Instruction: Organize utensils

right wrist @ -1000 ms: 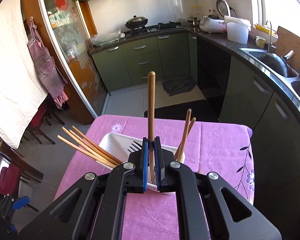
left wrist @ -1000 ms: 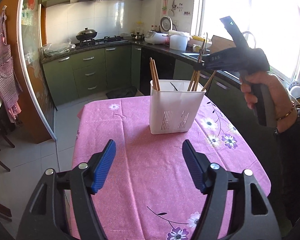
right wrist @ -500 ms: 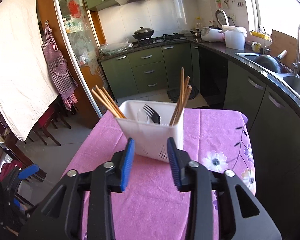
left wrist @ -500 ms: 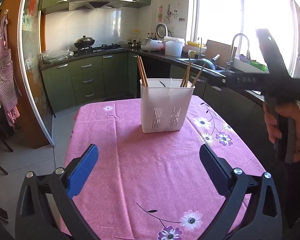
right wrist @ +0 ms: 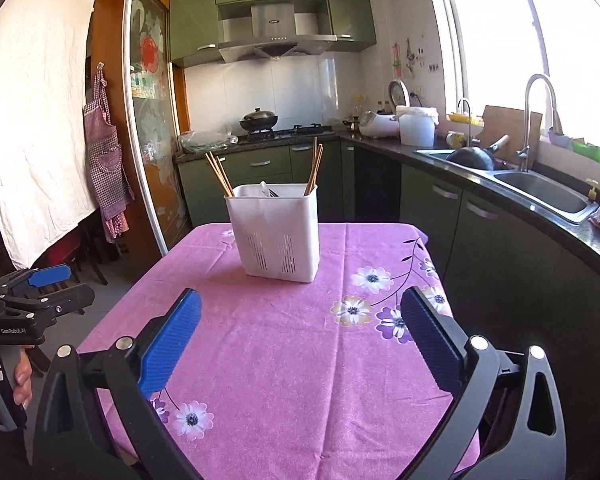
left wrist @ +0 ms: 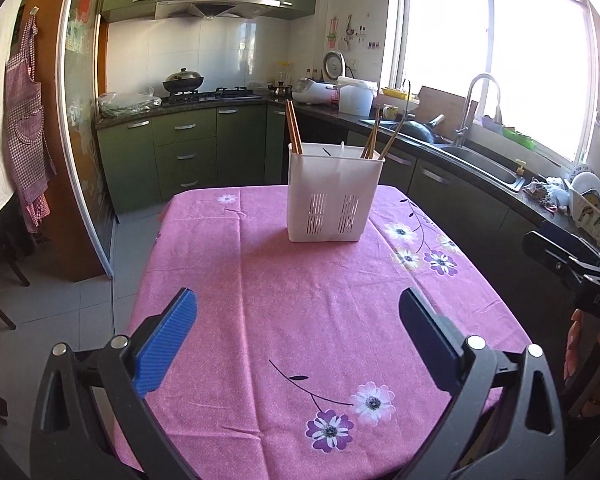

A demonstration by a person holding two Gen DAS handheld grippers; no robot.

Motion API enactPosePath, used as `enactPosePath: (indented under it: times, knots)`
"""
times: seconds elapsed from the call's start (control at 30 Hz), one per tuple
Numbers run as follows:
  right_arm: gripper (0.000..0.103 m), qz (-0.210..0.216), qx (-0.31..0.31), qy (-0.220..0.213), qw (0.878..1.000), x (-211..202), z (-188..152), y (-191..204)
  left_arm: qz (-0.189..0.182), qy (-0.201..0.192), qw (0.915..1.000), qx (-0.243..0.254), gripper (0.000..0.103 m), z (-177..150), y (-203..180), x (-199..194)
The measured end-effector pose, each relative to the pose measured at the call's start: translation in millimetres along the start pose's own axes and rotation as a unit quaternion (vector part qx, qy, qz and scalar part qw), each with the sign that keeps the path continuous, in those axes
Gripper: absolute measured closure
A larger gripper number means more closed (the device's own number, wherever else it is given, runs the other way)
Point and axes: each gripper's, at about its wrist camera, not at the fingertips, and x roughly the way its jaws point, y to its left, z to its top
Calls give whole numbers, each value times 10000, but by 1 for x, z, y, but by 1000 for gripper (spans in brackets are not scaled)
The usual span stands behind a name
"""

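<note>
1. A white utensil holder (left wrist: 334, 196) stands upright toward the far end of the tabletop (left wrist: 300, 300), which is covered in a pink flowered cloth.
2. Wooden chopsticks (left wrist: 293, 128) lean out of the holder's left end, more chopsticks (right wrist: 315, 168) rise from its right end, and a dark fork (right wrist: 273, 192) with a pale handle beside it peeps over the rim in the middle.
3. The left claw (left wrist: 298, 344) hangs over the near edge of the cloth, its blue pads spread wide, nothing between them.
4. The right claw (right wrist: 300, 344) is likewise spread wide and empty, well short of the holder.
5. Nothing lies on the cloth between either claw and the holder.
6. Behind the table run green cabinets (left wrist: 180, 152), a stove with a lidded wok (left wrist: 183, 80), and on the right a sink (right wrist: 540, 192) under a bright window, with a pan (right wrist: 476, 156) resting in it.
7. A checked apron (right wrist: 106, 160) hangs at the far left.
</note>
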Motion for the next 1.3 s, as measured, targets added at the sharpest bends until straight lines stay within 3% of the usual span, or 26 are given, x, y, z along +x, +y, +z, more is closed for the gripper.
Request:
enactPosePath:
  times: [0.33,0.73,1.3]
  knots:
    - [5,-252,-35,-388,9989,-45,-4,14,196,-135,9997,-87,7,-13,4,-28]
    - [5,-175,-173,-373,9990,-49,1,26,240,-227,9994,-81,7,-16,0,-49]
    - [5,-46,-198,-270,9994,-39,1,32,367,-245,9990,-43,7,-17,0,-49]
